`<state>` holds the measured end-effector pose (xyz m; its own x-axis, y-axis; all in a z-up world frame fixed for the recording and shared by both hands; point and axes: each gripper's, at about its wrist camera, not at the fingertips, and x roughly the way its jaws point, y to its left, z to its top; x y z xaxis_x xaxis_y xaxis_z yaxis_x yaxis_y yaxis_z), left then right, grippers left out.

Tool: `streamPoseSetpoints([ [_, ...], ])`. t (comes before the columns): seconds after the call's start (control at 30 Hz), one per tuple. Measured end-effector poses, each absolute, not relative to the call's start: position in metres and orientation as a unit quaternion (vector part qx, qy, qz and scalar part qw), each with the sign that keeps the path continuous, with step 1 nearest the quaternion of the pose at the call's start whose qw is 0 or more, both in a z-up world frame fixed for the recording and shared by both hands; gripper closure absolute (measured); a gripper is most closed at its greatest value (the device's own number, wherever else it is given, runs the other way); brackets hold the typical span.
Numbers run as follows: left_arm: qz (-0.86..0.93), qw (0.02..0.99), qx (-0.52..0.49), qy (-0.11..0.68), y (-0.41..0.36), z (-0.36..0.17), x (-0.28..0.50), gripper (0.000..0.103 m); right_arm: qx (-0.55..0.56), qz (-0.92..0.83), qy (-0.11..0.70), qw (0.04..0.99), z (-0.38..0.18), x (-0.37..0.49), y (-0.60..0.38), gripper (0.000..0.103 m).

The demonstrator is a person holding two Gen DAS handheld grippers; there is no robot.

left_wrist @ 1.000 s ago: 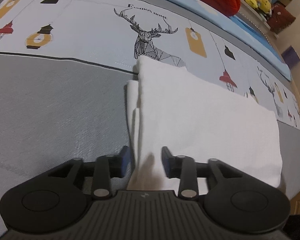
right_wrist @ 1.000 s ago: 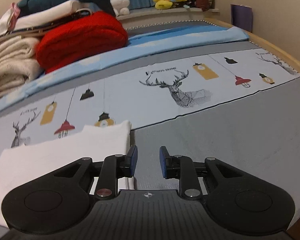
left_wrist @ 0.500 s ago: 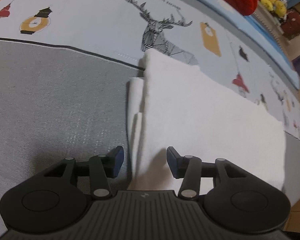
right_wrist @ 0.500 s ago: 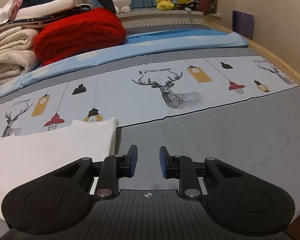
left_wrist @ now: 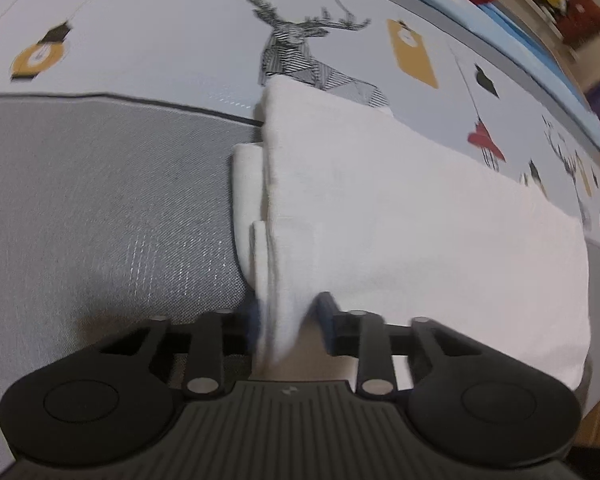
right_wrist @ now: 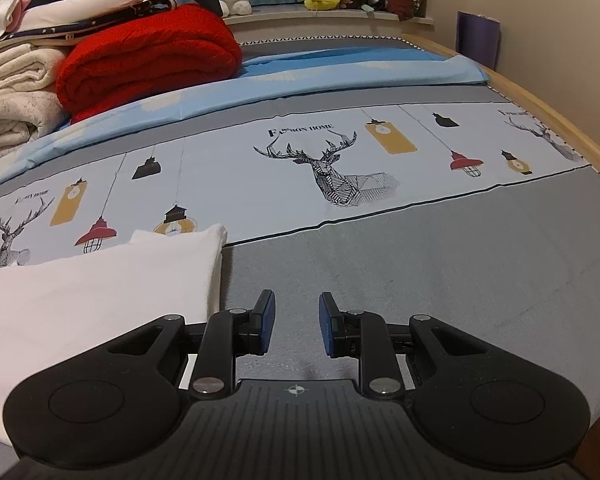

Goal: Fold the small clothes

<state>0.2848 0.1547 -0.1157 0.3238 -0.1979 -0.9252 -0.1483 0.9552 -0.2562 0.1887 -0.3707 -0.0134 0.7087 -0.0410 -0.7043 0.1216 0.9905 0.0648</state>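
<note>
Two sets of jaws, two different jobs. Your left gripper (left_wrist: pixel 286 322) has its jaws around the near corner of the white garment (left_wrist: pixel 400 240), and a bunched fold of cloth stands between them; they look closed on it, though blur makes the pad contact hard to confirm. That corner is a sensible hold, since the stacked edge layers just beyond the jaws, on the garment's left side, can be carried over together for the next fold. Your right gripper (right_wrist: pixel 296 330) has its jaws parted with nothing between them, over bare grey bed cover (right_wrist: pixel 440 264), with the garment's right edge just left of them. Beyond lies the deer-print band of the bed, and at the far end a red blanket (right_wrist: pixel 148 60) and folded bedding, well apart from the work.
</note>
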Motion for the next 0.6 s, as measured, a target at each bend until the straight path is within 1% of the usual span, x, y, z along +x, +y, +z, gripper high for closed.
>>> streamPoseSetpoints([
  [0.1,-0.025,0.809,-0.138,0.570,0.155,-0.111,0.281,0.091,0.050,-0.042,0.379,0.923,-0.014,0.190,-0.363,0.078],
  [0.2,-0.006,0.829,-0.133,0.544,0.163,-0.096,0.275,0.092,0.049,-0.041,0.378,0.924,-0.013,0.192,-0.356,0.078],
  [0.33,0.018,0.820,-0.114,0.561,0.178,-0.092,0.273,0.092,0.047,-0.037,0.379,0.924,-0.013,0.196,-0.348,0.078],
  [0.43,0.010,0.810,-0.132,0.571,0.189,-0.092,0.273,0.085,0.036,-0.030,0.379,0.924,-0.014,0.197,-0.340,0.078],
  [0.5,0.012,0.803,-0.148,0.576,0.196,-0.095,0.274,0.068,0.032,-0.026,0.380,0.924,-0.014,0.197,-0.337,0.078],
  [0.53,0.014,0.800,-0.155,0.580,0.198,-0.097,0.274,0.065,0.031,-0.025,0.380,0.924,-0.014,0.197,-0.336,0.078],
  [0.6,0.019,0.794,-0.166,0.585,0.201,-0.102,0.276,0.063,0.030,-0.026,0.382,0.923,-0.014,0.197,-0.336,0.078],
])
